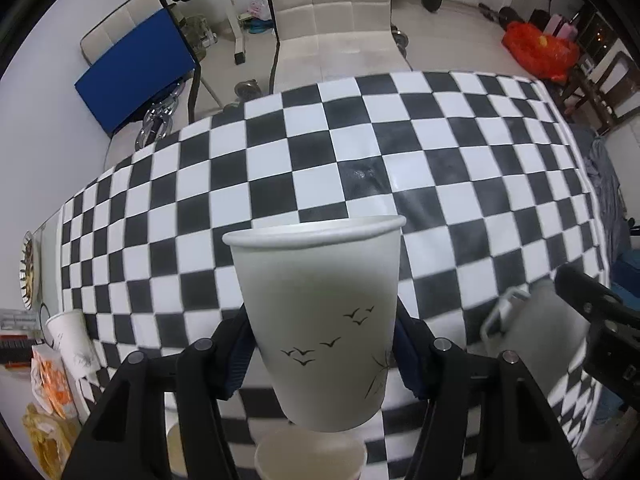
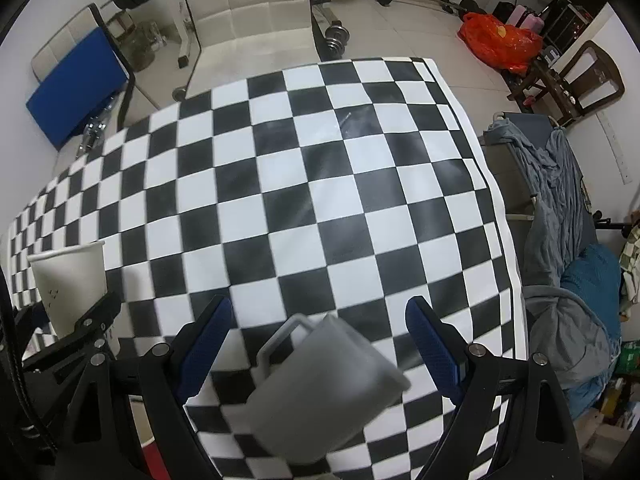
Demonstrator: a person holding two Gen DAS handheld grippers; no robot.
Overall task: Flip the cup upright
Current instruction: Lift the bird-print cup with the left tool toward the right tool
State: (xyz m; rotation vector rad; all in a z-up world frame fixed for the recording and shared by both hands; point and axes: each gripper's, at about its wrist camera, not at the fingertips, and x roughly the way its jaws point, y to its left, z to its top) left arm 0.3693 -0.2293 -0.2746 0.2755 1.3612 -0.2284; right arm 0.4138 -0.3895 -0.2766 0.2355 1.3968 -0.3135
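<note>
Checkered black-and-white tablecloth (image 1: pixel 440 152) fills both views for us, and at the bottom of the right wrist view the grey mug (image 2: pixel 320 392) is blurred, tilted, its lower part cut off by the frame edge. Our right gripper (image 2: pixel 320 344) has its fingers spread wide either side of it, not touching. Our left gripper (image 1: pixel 320 356) pinches the paper cup (image 1: pixel 320 320) mouth-up at lower centre, above the cloth.

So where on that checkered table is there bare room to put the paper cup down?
The middle and far part of the checkered cloth, out to the white chair, lies bare. The near edge is crowded: the left tool holds the paper cup, another cup sits below it, and the grey mug lies between the right tool fingers.
</note>
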